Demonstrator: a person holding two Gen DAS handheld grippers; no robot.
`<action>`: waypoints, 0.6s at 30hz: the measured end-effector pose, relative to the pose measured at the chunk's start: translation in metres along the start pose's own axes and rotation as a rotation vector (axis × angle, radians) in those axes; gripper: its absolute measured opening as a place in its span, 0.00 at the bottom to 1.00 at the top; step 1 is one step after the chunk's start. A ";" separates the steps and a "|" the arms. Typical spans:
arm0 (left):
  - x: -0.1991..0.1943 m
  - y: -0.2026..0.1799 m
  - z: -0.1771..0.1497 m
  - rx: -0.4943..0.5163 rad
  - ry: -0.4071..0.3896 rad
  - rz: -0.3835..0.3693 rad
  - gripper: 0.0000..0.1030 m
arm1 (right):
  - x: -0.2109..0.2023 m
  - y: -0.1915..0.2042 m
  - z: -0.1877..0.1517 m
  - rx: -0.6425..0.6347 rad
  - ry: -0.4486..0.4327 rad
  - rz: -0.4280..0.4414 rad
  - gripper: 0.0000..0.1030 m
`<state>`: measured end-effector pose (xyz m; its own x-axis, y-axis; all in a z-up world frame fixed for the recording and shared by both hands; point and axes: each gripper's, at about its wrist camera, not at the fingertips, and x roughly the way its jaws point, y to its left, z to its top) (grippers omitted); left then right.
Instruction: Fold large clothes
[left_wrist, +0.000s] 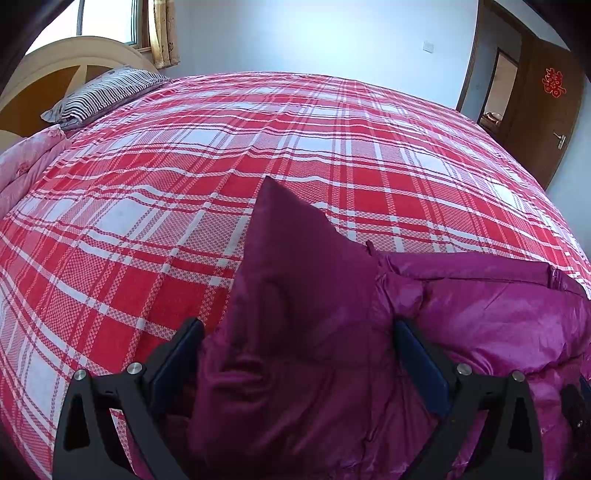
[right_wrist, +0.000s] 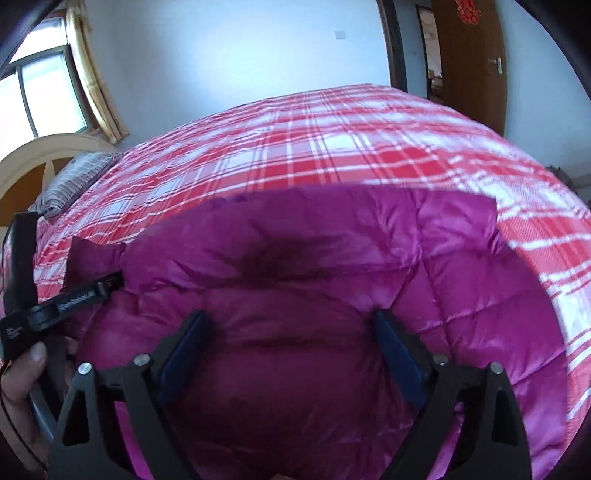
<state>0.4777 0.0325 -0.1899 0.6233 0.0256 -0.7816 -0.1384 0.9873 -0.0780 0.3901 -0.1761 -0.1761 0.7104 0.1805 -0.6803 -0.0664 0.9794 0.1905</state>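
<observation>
Jacket: shiny magenta quilted puffer jacket (right_wrist: 332, 266) is lying rumpled on the red-and-white plaid bedsheet (left_wrist: 221, 155), one dark corner standing up.
Left gripper (left_wrist: 299, 332): jaws are spreading wide around that raised fabric.
Right gripper (right_wrist: 288, 328): fingers are spreading wide over the padding.

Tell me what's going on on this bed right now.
A person is folding a magenta padded jacket on a bed with a red plaid sheet, a gripper in each hand. The left gripper has a raised dark flap of the jacket between its wide-set jaws. The right gripper straddles the quilted body.
</observation>
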 end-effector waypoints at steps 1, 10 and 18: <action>0.000 0.000 0.000 0.002 0.001 0.003 0.99 | -0.001 -0.001 0.000 0.009 -0.005 0.003 0.90; 0.000 -0.002 0.000 0.011 -0.004 0.016 0.99 | 0.005 0.007 -0.003 -0.025 0.018 -0.039 0.92; -0.001 -0.003 0.000 0.013 -0.007 0.024 0.99 | 0.012 0.014 -0.004 -0.051 0.034 -0.073 0.93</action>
<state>0.4778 0.0297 -0.1892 0.6252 0.0499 -0.7788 -0.1429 0.9884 -0.0514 0.3950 -0.1601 -0.1846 0.6902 0.1106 -0.7151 -0.0516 0.9933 0.1039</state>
